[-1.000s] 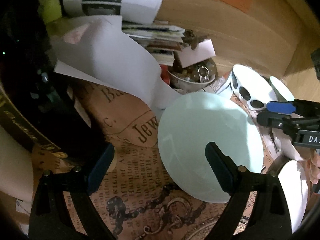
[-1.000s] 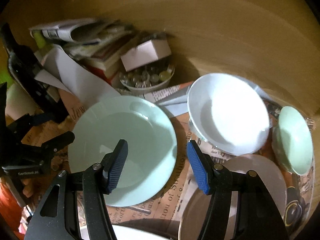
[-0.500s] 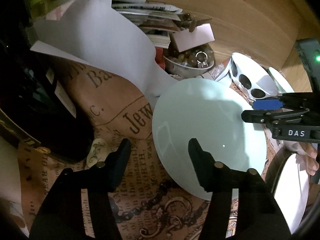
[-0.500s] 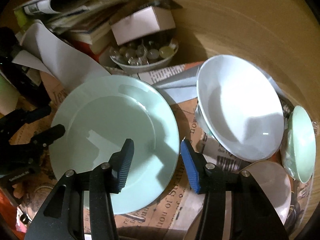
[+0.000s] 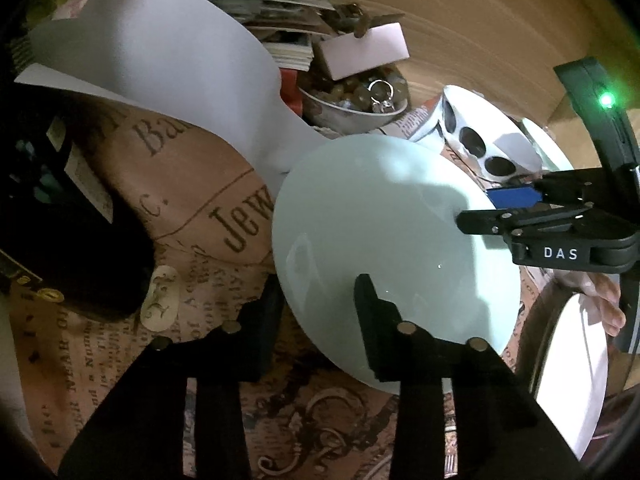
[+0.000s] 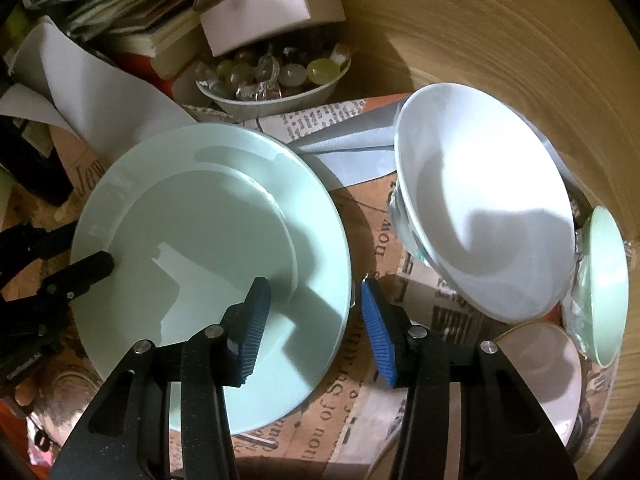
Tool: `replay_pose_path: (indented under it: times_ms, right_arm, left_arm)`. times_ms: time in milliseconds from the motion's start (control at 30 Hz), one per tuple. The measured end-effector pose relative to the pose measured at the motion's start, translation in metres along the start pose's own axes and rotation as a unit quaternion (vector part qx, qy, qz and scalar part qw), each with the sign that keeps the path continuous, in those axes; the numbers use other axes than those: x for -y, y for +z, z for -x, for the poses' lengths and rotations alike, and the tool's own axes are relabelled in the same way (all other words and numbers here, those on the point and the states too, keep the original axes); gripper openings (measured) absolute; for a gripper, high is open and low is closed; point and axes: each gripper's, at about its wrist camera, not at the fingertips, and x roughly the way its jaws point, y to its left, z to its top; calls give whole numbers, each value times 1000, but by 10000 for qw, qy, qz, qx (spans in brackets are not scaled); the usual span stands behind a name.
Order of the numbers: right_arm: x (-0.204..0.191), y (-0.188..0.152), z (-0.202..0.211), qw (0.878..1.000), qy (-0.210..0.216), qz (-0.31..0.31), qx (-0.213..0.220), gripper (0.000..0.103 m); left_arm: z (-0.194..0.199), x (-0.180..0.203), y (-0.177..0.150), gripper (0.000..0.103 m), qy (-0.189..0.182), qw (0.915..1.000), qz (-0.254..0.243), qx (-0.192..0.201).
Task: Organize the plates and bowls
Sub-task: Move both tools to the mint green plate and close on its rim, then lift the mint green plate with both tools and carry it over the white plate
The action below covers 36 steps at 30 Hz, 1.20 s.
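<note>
The pale green plate (image 6: 208, 264) lies flat on the printed newspaper sheet (image 5: 192, 264), between both grippers. The left gripper (image 5: 320, 300) straddles its near rim with fingers parted, not yet clenched. The right gripper (image 6: 314, 332) is also released, its blue pads on either side of the opposite rim. The plate looks like glazed ceramic: stiff, rather heavy, slippery and breakable. I think the raised rim is the best place to pinch. A white bowl (image 6: 484, 200) stands tilted near it.
</note>
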Motion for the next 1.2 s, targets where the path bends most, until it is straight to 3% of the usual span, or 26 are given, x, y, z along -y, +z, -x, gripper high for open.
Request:
replay_pose_path:
  times_ms: [33, 700, 1067, 1133, 1167, 1200]
  right_arm:
    - [-2, 0, 0, 10000, 31, 11, -8, 36]
    - [-30, -6, -14, 9997, 90, 245, 9, 36]
    - [-18, 5, -27, 9998, 56, 201, -76, 45]
    - [-17, 5, -27, 9997, 63, 226, -52, 39]
    - [-14, 4, -22, 9995, 123, 276, -25, 30]
    - [-17, 3, -19, 9994, 97, 332, -22, 30]
  left_arm:
    - [0, 0, -1, 34, -4, 10000, 0, -14]
    - [8, 2, -11, 32, 256, 9996, -125, 18]
    - [11, -2, -12, 32, 145, 9999, -88, 5]
    - [10, 2, -13, 32, 75, 9998, -165, -39]
    - [10, 4, -14, 33, 140, 9997, -196, -16]
    - [11, 6, -15, 33, 211, 9995, -244, 16]
